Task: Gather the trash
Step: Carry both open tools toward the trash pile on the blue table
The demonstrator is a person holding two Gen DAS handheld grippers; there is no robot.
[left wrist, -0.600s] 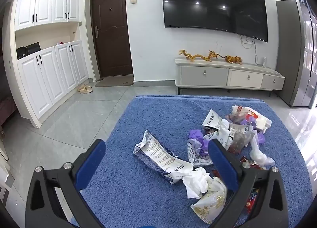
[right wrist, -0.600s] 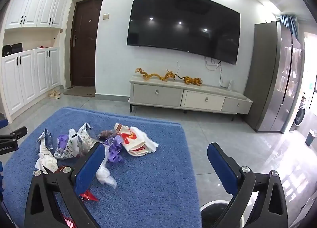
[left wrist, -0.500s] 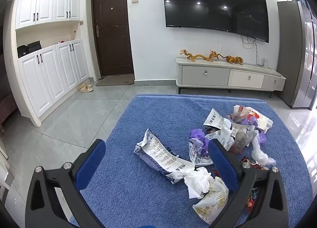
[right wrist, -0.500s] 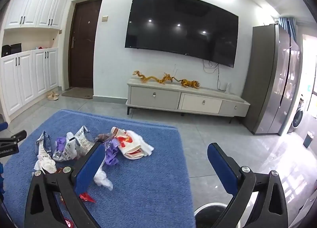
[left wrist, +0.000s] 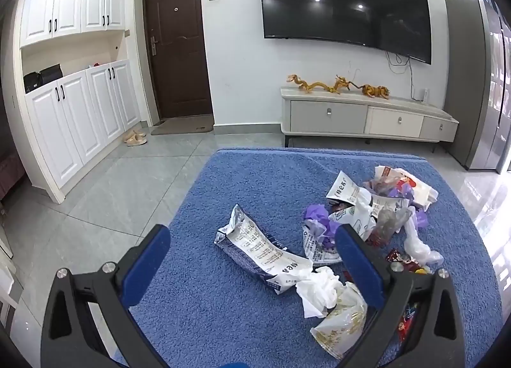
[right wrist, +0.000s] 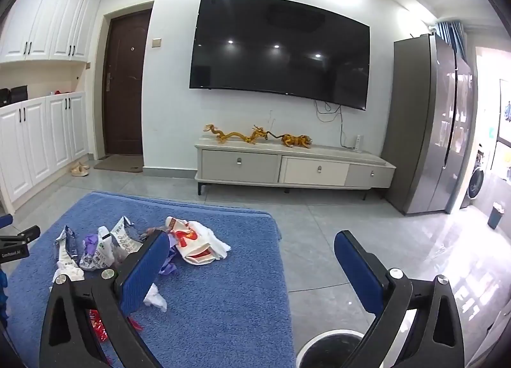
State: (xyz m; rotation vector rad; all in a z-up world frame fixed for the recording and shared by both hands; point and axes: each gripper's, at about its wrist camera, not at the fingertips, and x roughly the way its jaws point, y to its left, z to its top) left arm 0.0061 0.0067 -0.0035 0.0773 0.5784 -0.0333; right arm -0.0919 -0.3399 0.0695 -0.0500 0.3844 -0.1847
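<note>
Trash lies in a heap on a blue towel-covered table (left wrist: 262,182): a long white and blue wrapper (left wrist: 260,248), a crumpled white tissue (left wrist: 317,289), purple plastic (left wrist: 317,216), a white bag with red print (right wrist: 194,245) and red wrappers (left wrist: 402,259). My left gripper (left wrist: 250,267) is open and empty, above the long wrapper. My right gripper (right wrist: 252,267) is open and empty, over the table's right edge. A white-rimmed bin (right wrist: 332,350) stands on the floor below it.
A TV cabinet (left wrist: 367,117) with gold dragon figures stands at the far wall under a large TV (right wrist: 281,51). White cupboards (left wrist: 80,118) and a brown door (left wrist: 177,48) are at the left, a grey fridge (right wrist: 428,125) at the right. Grey tile floor surrounds the table.
Both grippers have risen and drawn back a little; the right view has shifted so the trash sits further left and lower. Nothing was taken hold of.
</note>
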